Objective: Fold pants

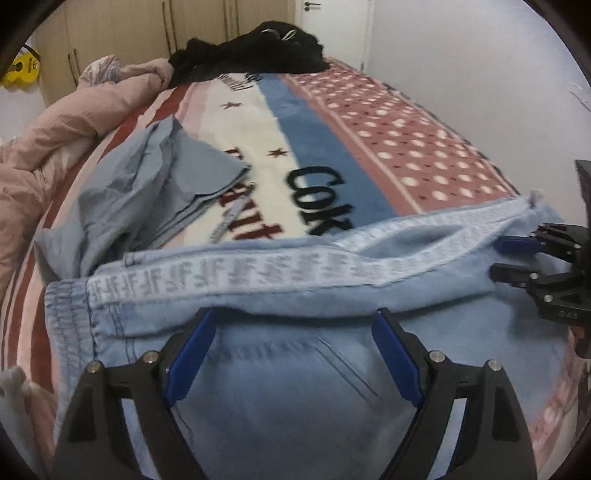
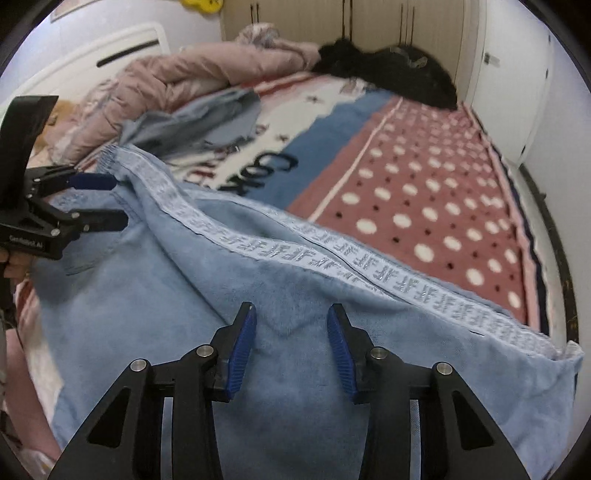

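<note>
Pants [image 1: 295, 398], soft pale denim with woven lettered side tape, lie on fleecy blanket [image 1: 406, 147]; left tool [image 1: 293, 332] and right tool [image 2: 291, 321] both gape, gripping nothing.

I am working in a home bedroom: a bed [image 1: 424, 140] under a patterned fleece blanket [image 2: 424, 206] fills both views, a crumpled pink duvet [image 1: 74, 110] and dark clothing [image 1: 258, 48] heaped at its far end, beige wardrobe doors [image 2: 369, 22] and a white door [image 2: 509, 85] behind.
</note>
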Available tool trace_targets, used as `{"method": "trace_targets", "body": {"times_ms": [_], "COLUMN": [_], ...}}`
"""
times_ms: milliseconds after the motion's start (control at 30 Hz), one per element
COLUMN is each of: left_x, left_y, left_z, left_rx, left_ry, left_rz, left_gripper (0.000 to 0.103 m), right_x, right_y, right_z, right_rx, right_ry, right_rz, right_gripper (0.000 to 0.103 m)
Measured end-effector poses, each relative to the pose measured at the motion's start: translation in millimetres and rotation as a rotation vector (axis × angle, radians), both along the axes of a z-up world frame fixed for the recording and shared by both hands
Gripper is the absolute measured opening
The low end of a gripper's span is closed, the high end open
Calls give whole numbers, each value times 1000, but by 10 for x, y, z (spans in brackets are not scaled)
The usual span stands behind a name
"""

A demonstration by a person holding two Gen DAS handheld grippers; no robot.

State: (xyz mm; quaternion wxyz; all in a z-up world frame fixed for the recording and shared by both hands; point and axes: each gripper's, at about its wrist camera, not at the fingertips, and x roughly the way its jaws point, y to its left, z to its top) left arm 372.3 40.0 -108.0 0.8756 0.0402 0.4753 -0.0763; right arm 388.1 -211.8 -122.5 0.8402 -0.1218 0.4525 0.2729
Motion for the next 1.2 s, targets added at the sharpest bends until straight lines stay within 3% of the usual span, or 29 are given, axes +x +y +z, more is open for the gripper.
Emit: {"method": "trace_targets", "body": {"times_ms": [133,267,400,500,600,700,833,900,933,1133,1200], "left_x": [249,369,451,444,256,-33,-353,-476,-543,-761,-782], "left_y": [122,228,271,294,296,334,321,279,251,160,117], "left_z": [-171,-285,-276,-207,-30,222,465,520,541,563,552], "left_rx": [75,56,68,77,74,13,-43,-43,-38,-60,-51], "left_ry": [12,-22,-97,-113,-138,-189,-221,-231,-239,-234,-226], "left_rz": [45,90,153,179,163,144,123,111,107,109,108], "left_gripper": [84,84,84,84,84,85,86,87,87,87,87], "right_x": [215,359,408,469,415,268,89,-1,-51,-308,-335], "right_y": [-87,-214,-337,-593,-958,-1509,-2272,-2643,-2812,-3548,-3667], "right_z": [-81,-102,-5,56,204,403,454,362,290,-199,-314], "right_rx": [-73,-61,-147,-166,-101,-29,32,64,96,379,430], "right_ry": [-28,-10,-78,-79,-79,-105,-95,-69,-45,94,116], "right_rz": [-56,-88,-146,-217,-284,-386,-541,-613,-642,-730,-743], "right_gripper": [23,23,24,31,34,49,54,68,70,74,75]}}
